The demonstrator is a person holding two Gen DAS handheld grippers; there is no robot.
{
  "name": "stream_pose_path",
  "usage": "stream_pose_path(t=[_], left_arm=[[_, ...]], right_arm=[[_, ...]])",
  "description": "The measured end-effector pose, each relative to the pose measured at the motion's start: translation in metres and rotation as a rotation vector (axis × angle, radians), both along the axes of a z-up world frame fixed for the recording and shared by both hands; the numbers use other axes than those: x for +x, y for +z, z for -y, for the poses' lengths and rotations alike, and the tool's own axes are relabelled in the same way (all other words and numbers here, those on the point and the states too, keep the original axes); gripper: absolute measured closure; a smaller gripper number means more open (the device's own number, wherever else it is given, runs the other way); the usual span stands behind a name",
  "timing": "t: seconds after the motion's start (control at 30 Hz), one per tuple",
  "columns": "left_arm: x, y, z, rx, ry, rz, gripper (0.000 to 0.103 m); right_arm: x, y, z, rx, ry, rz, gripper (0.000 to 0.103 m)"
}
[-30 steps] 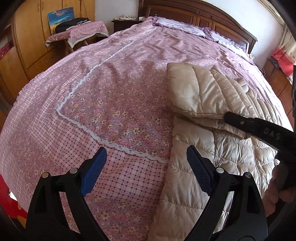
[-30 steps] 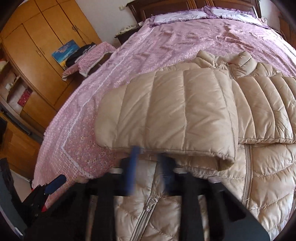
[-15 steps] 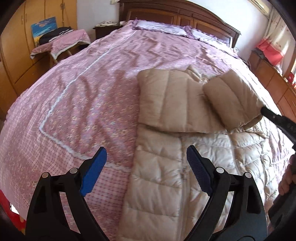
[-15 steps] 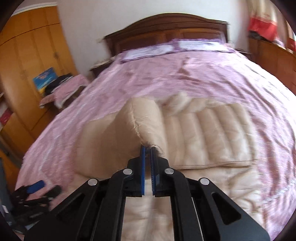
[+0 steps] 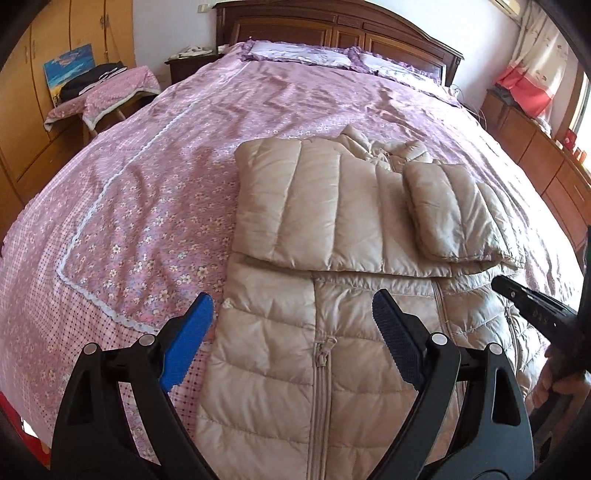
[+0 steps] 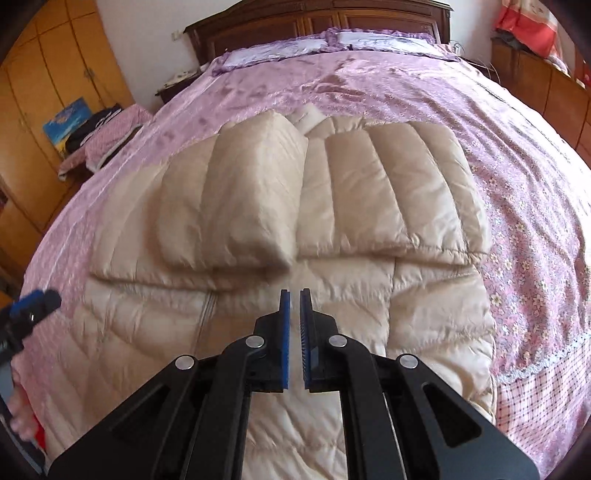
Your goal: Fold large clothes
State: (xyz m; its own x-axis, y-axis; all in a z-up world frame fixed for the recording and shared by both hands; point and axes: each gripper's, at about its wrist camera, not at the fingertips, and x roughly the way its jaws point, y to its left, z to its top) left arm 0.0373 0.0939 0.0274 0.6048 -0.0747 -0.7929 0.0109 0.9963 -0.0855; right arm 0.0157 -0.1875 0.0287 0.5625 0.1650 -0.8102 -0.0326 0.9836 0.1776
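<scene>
The right tongs [image 6: 294, 295] are closed with only a thin slit between their blue pads and nothing caught in it; they hang over the lower front of the beige puffer jacket [image 6: 332, 314], just short of the folded edge; the left tongs [image 5: 291, 321] stand wide apart and empty, one blue pad above the checked edge of the bedspread [image 5: 129, 229], the other above the jacket's lower body near its zip [image 5: 321, 354]; in the left view the right tongs show as a black tip at the right edge, with part of the person's hand [image 5: 554, 384] below it; the jacket lies front up on the pink floral bedspread of the bed, toward the foot; both sleeves are folded inward across the chest, the narrower sleeve [image 5: 447, 210] lying on top of the broader one [image 5: 310, 206]; the collar points toward the pillows [image 5: 314, 55] and the dark wooden headboard [image 5: 332, 29]; a small cloth-covered table [image 5: 107, 96] stands beside the bed near the wooden wardrobe [image 5: 22, 92].
</scene>
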Motion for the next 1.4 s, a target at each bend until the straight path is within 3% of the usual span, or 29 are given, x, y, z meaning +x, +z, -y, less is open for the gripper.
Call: stream_pose_path(t=[0.3, 0.37, 0.4, 0.43, 0.47, 0.53, 0.63, 0.93, 1.27, 1.4], left_arm=[[0.003, -0.005, 0.008, 0.010, -0.007, -0.011, 0.015], [0.004, -0.005, 0.009, 0.015, -0.008, -0.010, 0.015], [0.004, -0.004, 0.009, 0.015, -0.008, -0.009, 0.015], [0.004, -0.004, 0.009, 0.014, -0.007, -0.008, 0.015], [0.004, -0.003, 0.009, 0.014, -0.006, -0.006, 0.015], [0.004, -0.002, 0.007, 0.015, -0.003, -0.003, 0.015], [0.005, -0.001, 0.005, 0.013, 0.002, 0.000, 0.015], [0.004, 0.000, -0.003, 0.015, 0.016, 0.004, 0.015], [0.009, -0.004, -0.007, 0.009, 0.029, -0.004, 0.015], [0.011, -0.005, -0.006, 0.012, 0.027, -0.005, 0.015]], right_arm=[[-0.017, 0.007, -0.007, -0.019, 0.049, 0.008, 0.097], [-0.018, 0.015, -0.014, -0.021, 0.065, 0.034, 0.088], [-0.018, 0.020, -0.019, -0.015, 0.077, 0.055, 0.071], [-0.017, 0.023, -0.022, -0.010, 0.083, 0.069, 0.025], [-0.016, 0.028, -0.026, -0.007, 0.082, 0.089, 0.003], [-0.014, 0.039, -0.036, -0.013, 0.074, 0.161, 0.005], [0.000, 0.044, -0.058, -0.044, 0.122, 0.178, 0.005], [0.042, 0.019, -0.092, -0.100, 0.115, 0.104, 0.005], [0.060, 0.002, -0.108, -0.162, 0.118, 0.090, 0.005], [0.064, -0.007, -0.109, -0.185, 0.114, 0.070, 0.017]])
